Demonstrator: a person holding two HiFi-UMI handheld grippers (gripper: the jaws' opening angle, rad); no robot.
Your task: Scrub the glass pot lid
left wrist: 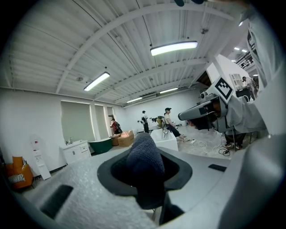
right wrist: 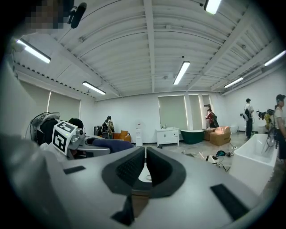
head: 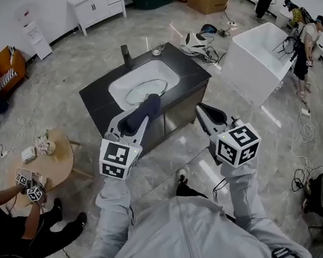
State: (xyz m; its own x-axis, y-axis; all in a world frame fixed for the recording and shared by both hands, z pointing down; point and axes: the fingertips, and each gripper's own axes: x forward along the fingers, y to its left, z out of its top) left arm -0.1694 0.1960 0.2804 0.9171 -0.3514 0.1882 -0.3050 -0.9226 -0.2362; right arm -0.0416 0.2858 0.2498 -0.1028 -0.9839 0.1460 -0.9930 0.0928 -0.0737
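Observation:
The glass pot lid (head: 146, 90) lies in the white basin (head: 122, 87) of a black-topped sink cabinet (head: 99, 104), seen in the head view ahead of me. My left gripper (head: 145, 108) is shut on a dark blue scrubbing cloth (head: 140, 114), held in the air just short of the cabinet's front edge. In the left gripper view the cloth (left wrist: 144, 159) bulges out between the jaws of that gripper (left wrist: 145, 174). My right gripper (head: 203, 112) hovers beside it, shut with nothing in it. Its pads (right wrist: 129, 167) nearly touch in the right gripper view.
A dark faucet (head: 126, 55) stands behind the basin. A white tub (head: 258, 54) sits to the right, with cables on the floor around it. A round wooden table (head: 57, 165) and a seated person (head: 10, 234) are at left. Other people stand at far right.

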